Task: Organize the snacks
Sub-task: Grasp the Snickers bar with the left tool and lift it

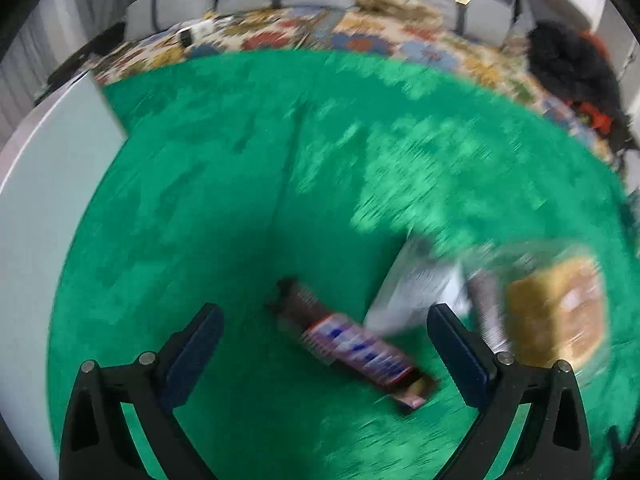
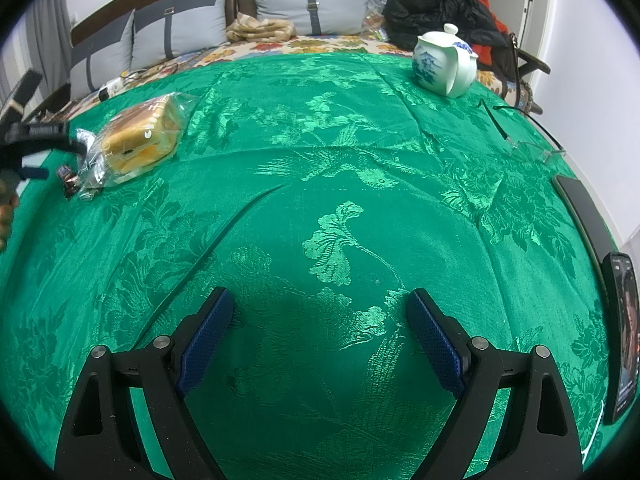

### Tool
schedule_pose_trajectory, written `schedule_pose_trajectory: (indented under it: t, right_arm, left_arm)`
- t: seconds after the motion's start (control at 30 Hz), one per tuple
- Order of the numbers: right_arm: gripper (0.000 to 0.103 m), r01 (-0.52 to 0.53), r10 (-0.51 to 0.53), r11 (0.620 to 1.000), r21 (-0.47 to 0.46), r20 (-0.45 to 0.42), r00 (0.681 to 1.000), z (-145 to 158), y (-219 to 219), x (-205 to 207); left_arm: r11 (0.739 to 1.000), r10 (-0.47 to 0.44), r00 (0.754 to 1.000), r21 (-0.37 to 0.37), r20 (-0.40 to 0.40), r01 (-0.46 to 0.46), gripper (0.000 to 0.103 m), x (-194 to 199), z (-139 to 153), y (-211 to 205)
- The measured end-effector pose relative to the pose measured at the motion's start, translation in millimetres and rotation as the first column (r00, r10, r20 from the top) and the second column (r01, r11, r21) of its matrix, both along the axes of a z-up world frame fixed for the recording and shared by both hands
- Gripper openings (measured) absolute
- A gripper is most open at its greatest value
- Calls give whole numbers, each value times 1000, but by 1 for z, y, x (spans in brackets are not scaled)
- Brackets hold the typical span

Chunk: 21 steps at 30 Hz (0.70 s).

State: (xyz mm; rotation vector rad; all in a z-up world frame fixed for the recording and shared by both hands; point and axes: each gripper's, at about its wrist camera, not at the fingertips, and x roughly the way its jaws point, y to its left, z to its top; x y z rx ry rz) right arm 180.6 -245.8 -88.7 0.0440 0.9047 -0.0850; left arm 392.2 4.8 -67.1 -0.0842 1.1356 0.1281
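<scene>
Your left tool (image 1: pixel 324 328) hangs spread wide over the wrapped chocolate bar (image 1: pixel 352 348), which lies flat on the green table (image 1: pixel 224 184) between the jaws but ungripped, with a white packet (image 1: pixel 416 296) and the bagged bread (image 1: pixel 556 312) just beside it to the right. Your right tool (image 2: pixel 320 320) is likewise released and empty over bare cloth, well apart from the snacks. Judging by the loose cluster, nothing looks sorted yet, so nearly all the organizing is left.
</scene>
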Motion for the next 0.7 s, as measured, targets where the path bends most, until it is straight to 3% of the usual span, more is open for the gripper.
schedule_pose_trajectory:
  t: [0.17, 0.2, 0.23, 0.27, 0.3, 0.33, 0.4, 0.6, 0.67, 0.7]
  right_arm:
    - [91, 0, 0, 1000, 0, 0, 1000, 0, 0, 0]
    - [91, 0, 0, 1000, 0, 0, 1000, 0, 0, 0]
    - [91, 0, 0, 1000, 0, 0, 1000, 0, 0, 0]
    - [91, 0, 0, 1000, 0, 0, 1000, 0, 0, 0]
    - [91, 0, 0, 1000, 0, 0, 1000, 0, 0, 0]
    - [91, 0, 0, 1000, 0, 0, 1000, 0, 0, 0]
    - [91, 0, 0, 1000, 0, 0, 1000, 0, 0, 0]
    - [91, 0, 0, 1000, 1, 0, 1000, 0, 0, 0]
    - [91, 0, 0, 1000, 1, 0, 1000, 0, 0, 0]
    - [91, 0, 0, 1000, 1, 0, 1000, 0, 0, 0]
  left_arm:
    - [999, -2, 1000, -54, 25, 4, 100, -21, -5, 23]
    - [999, 4, 1000, -52, 15, -4, 94, -20, -6, 25]
    - [998, -4, 1000, -61, 5, 4, 80, -18, -7, 25]
    - [999, -14, 1000, -38, 2, 14, 78, -17, -7, 21]
    - [999, -34, 999, -11, 0, 34, 66, -17, -6, 14]
    - [998, -62, 998, -4, 11, 62, 48, -19, -5, 7]
    - [994, -110, 994, -5, 17, 110, 28, -24, -2, -4]
    - [969, -243, 969, -29, 35, 244, 26, -40, 0, -9]
    - [962, -269, 963, -51, 28, 270, 38, -48, 3, -5]
    - [963, -265, 964, -47, 29, 266, 57, -51, 4, -6]
